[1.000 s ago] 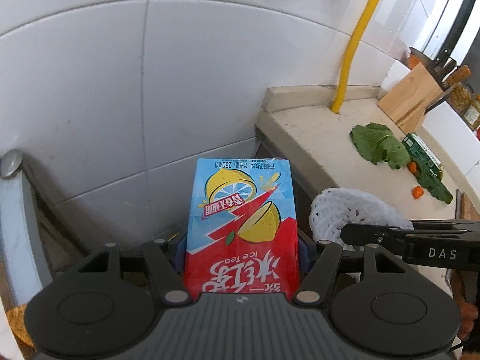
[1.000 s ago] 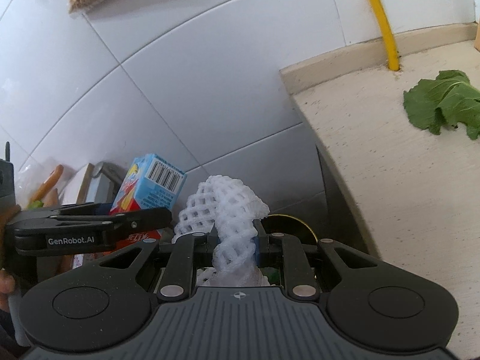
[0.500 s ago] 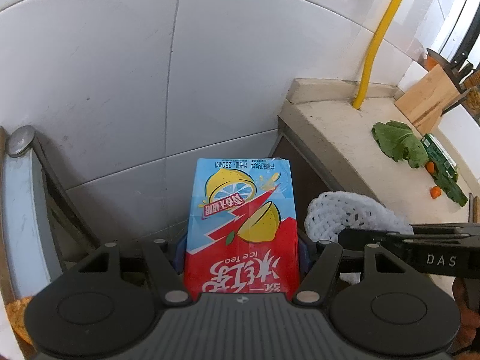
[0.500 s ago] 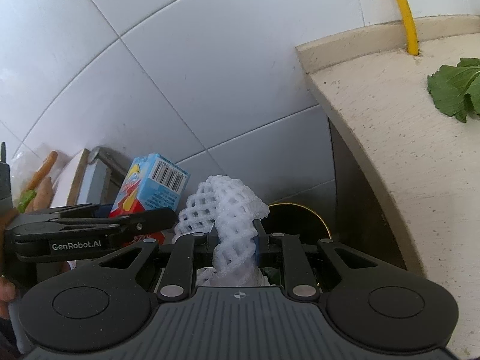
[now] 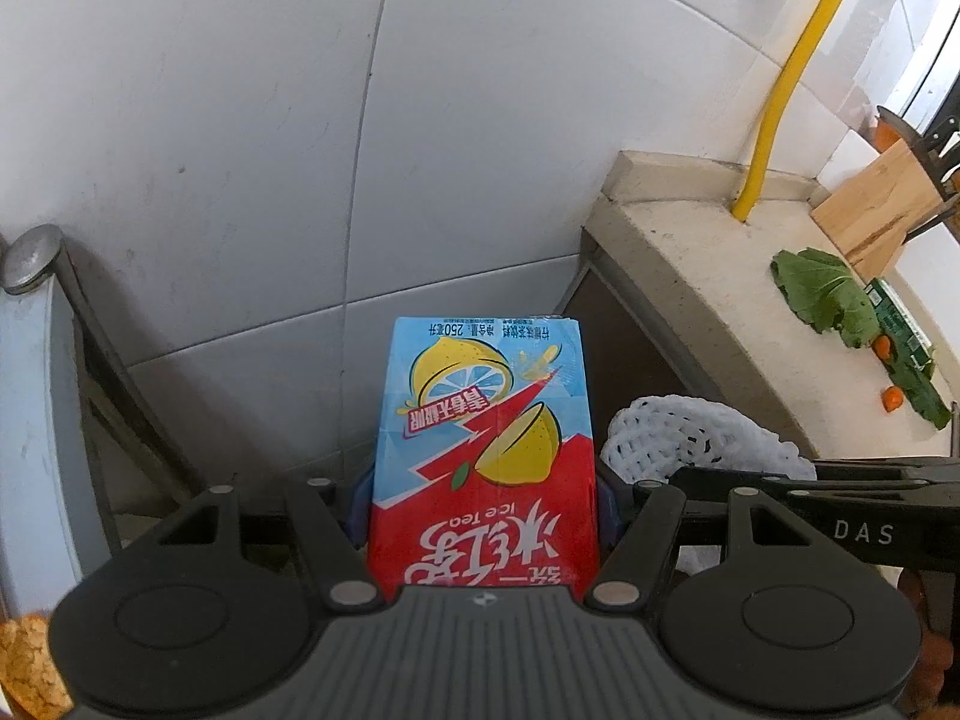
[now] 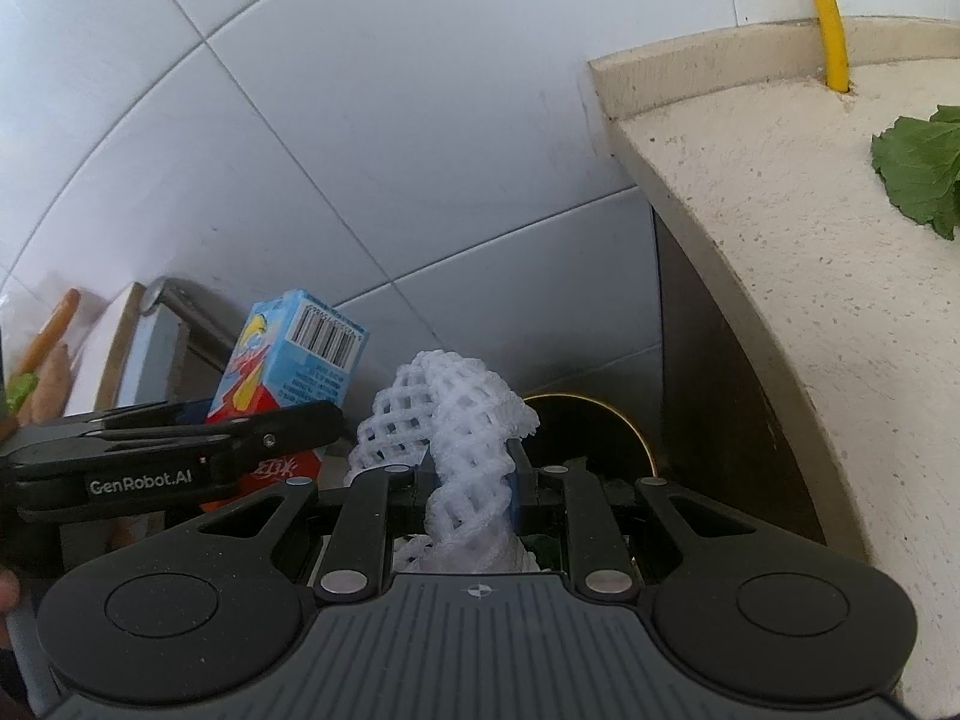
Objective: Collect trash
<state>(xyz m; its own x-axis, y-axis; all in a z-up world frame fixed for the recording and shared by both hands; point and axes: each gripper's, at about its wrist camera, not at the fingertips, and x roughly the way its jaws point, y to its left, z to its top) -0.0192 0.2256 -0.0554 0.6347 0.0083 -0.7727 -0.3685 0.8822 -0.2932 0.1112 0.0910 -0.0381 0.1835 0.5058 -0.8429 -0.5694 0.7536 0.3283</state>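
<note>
Left tool (image 5: 483, 480) clenched on the blue-and-red ice tea carton (image 5: 483, 450); right tool (image 6: 468, 474) clamped on the white foam fruit net (image 6: 456, 420); both poised over the dark gold-rimmed bin (image 6: 600, 420), contents unclear; green leaf (image 5: 822, 294) and wrapper (image 5: 900, 330) left on the beige surface (image 5: 720, 300).

On the drink carton (image 5: 483, 450), seen upside down in the left wrist view, "ice tea" is printed in small white letters beside large white Chinese characters on the red part; a red banner with white Chinese characters is set under the lemon picture, and "250" can be read in the small line along the far edge. "DAS" is marked on the right gripper (image 5: 864, 531) arm. In the right wrist view, "GenRobot.AI" is printed on the left gripper (image 6: 141, 487) arm. A barcode (image 6: 327, 339) is carried on the carton's end; its digits are too small to be read.
</note>
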